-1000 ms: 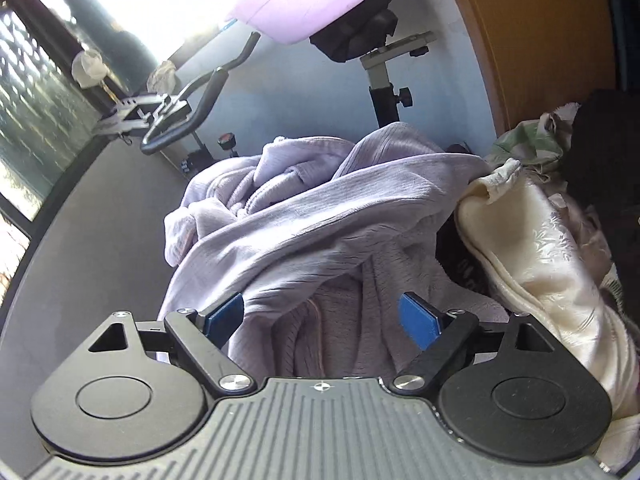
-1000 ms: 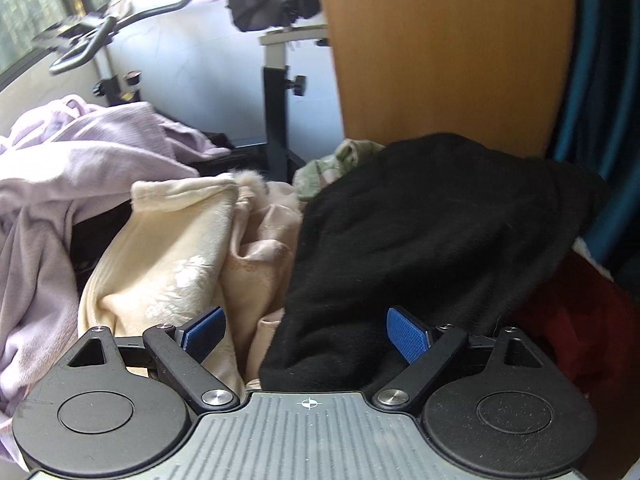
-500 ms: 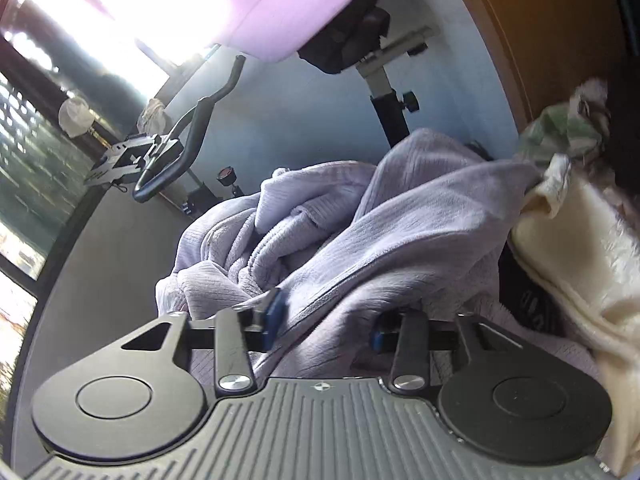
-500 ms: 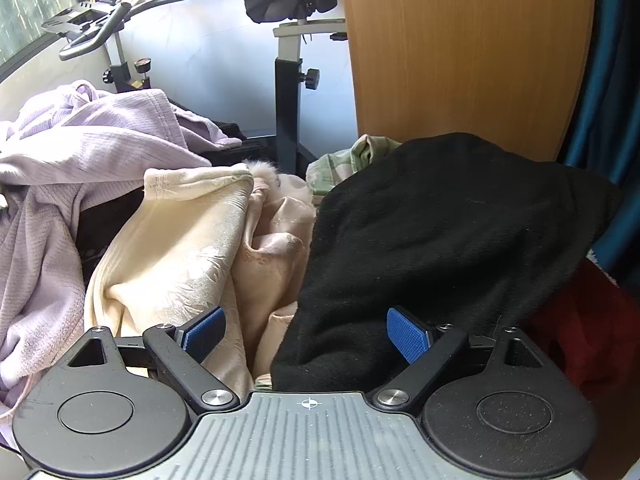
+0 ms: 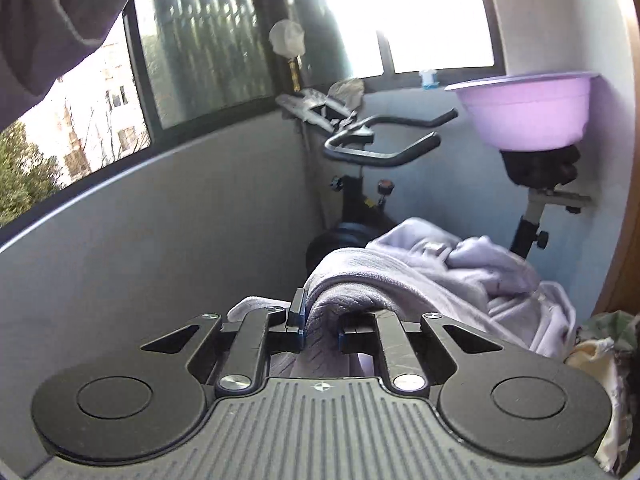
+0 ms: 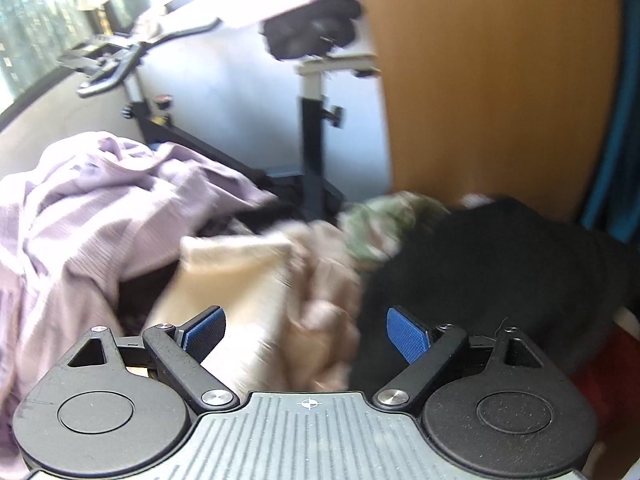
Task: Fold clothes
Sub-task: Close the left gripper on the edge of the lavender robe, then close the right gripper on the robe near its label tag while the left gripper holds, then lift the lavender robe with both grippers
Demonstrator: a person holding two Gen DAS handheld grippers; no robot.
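Observation:
My left gripper (image 5: 320, 326) is shut on a fold of the lilac knit garment (image 5: 440, 276), which drapes away to the right and is lifted off the pile. The same lilac garment (image 6: 88, 216) fills the left of the right wrist view. My right gripper (image 6: 306, 330) stands open above the pile, with nothing between its blue pads (image 6: 406, 334). Under it lie a cream patterned cloth (image 6: 240, 280) and a black garment (image 6: 500, 272), with a green printed piece (image 6: 384, 220) between them. A red cloth (image 6: 604, 364) shows at the lower right.
An exercise bike (image 5: 360, 184) stands against the grey wall, a lilac plastic basin (image 5: 528, 108) resting on its saddle. A wooden panel (image 6: 480, 80) rises behind the pile, with a teal curtain (image 6: 616, 128) to its right. A dark sleeve (image 5: 48, 20) crosses the upper left.
The left gripper shut on the lilac garment and rose, tilting up toward the window and pulling the cloth with it. The right gripper stayed open and shifted, blurring its view.

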